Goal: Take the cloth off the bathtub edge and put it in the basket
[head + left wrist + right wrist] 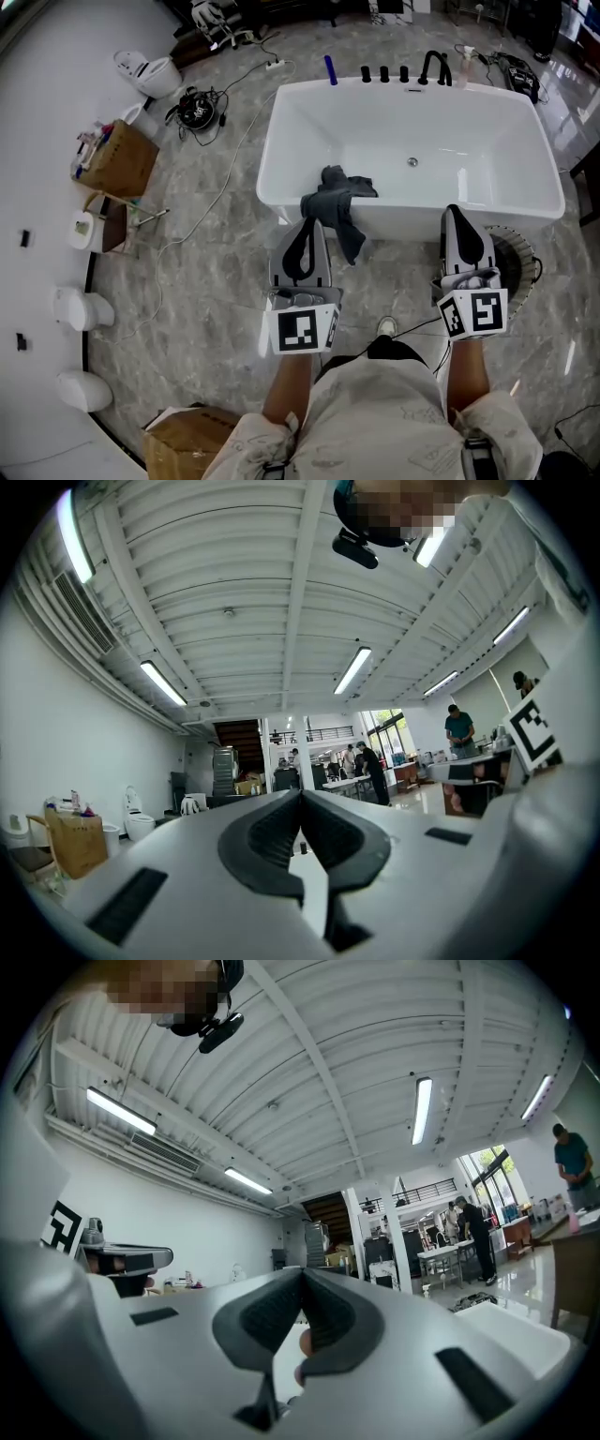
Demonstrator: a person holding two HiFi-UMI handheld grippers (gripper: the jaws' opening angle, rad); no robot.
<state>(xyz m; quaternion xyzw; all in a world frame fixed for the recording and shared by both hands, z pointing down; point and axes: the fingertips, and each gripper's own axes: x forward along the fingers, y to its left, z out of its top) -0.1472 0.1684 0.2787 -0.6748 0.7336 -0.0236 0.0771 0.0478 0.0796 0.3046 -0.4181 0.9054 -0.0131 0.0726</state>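
On near bathtub [412, 214] edge, grey cloth [339, 194] hangs draped. My left gripper [308, 226] near it, jaws together, empty. My right gripper [457, 212] same: closed, empty.

There is one white bathtub [403, 122], and one dark grey cloth [337, 187] hangs over its near edge. One basket [520, 253] sits at the tub's right corner. There are two grippers, the left gripper [310, 225] and the right gripper [456, 214], each bearing one marker cube [302, 328]. Along the tub's far rim there are three short black knobs [384, 73], one curved black spout [433, 66], one blue stick [330, 69] and one bottle [461, 71]. Two brown cardboard boxes show, one by the left wall [122, 161] and one at the bottom edge [186, 439]. One toilet [150, 73] stands at the upper left.
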